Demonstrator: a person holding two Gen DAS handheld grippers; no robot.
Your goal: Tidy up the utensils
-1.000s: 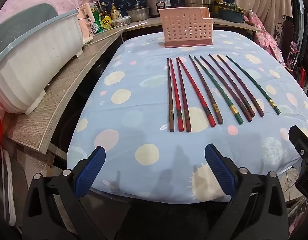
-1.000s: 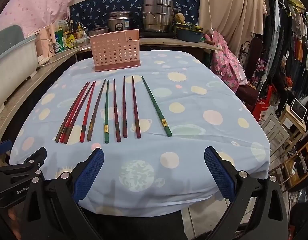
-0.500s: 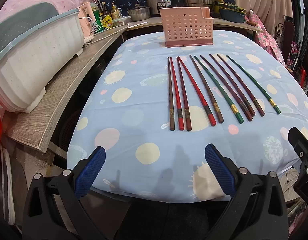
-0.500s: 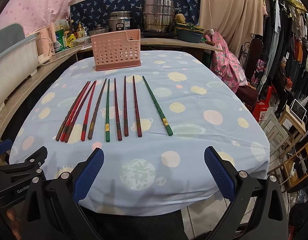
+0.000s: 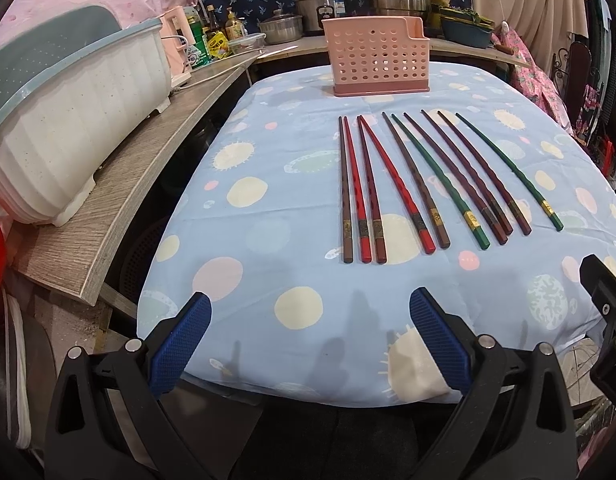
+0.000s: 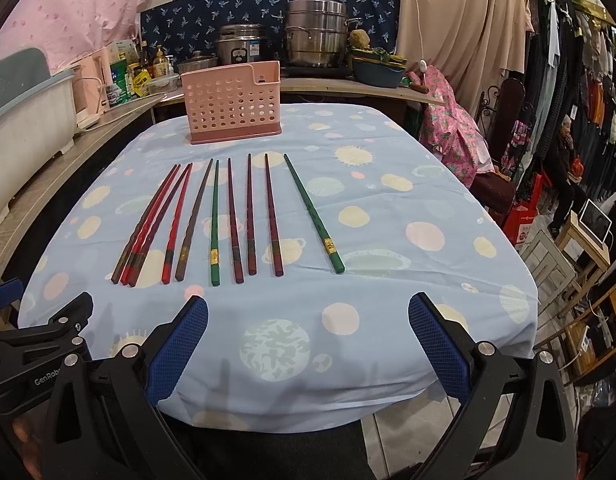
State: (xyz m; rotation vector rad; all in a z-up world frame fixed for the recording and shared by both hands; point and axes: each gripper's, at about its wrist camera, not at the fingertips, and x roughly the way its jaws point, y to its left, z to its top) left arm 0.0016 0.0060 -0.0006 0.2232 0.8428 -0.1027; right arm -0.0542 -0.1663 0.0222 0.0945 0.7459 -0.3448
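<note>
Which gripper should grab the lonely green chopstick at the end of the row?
Probably the right gripper. The lone green chopstick with the gold band lies almost straight ahead of its open fingers, while from the left gripper it sits far off to the right.

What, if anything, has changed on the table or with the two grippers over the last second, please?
Almost nothing. Both views have crept slightly lower, a small drift of the left gripper and right gripper; their jaws remain wide open and empty. The ten long lacquered chopsticks and the pink perforated plastic holder lie exactly as before on the blue dotted tablecloth.
</note>
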